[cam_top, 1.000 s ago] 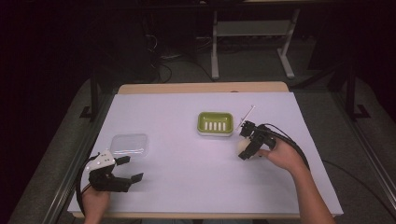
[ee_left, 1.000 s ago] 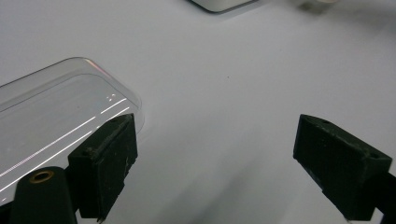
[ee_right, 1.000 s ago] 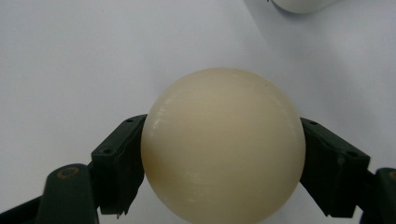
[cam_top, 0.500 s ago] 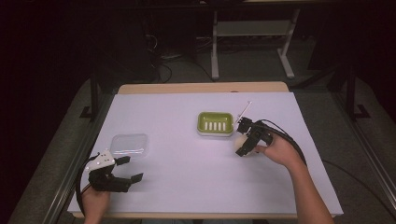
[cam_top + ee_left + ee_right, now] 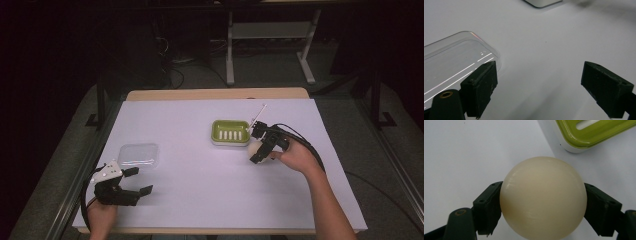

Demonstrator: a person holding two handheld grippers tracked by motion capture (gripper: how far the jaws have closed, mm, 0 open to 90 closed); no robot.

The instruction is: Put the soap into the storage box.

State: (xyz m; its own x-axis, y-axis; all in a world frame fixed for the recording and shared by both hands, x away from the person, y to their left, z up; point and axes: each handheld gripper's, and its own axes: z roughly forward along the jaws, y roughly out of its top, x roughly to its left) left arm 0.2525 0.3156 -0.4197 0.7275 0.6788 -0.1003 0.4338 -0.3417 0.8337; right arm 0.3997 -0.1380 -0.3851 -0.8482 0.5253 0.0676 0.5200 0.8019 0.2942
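Observation:
A cream ball sits between the two jaws of my right gripper, which is shut on it. In the high view the ball hangs just right of the green soap dish, with the right gripper around it. The dish's green and white corner lies close ahead in the right gripper view. My left gripper rests open near the table's front left, below a clear plastic lid. The lid lies beside my left gripper's left jaw.
The white table has its wooden far edge at the back. A thin white stick rises just behind the dish's right end. Black cable trails from the right gripper. Dark floor and a metal stand lie beyond the table.
My right gripper has carried the ball leftward and slightly away, closer to the green dish. The left gripper has stayed in place.

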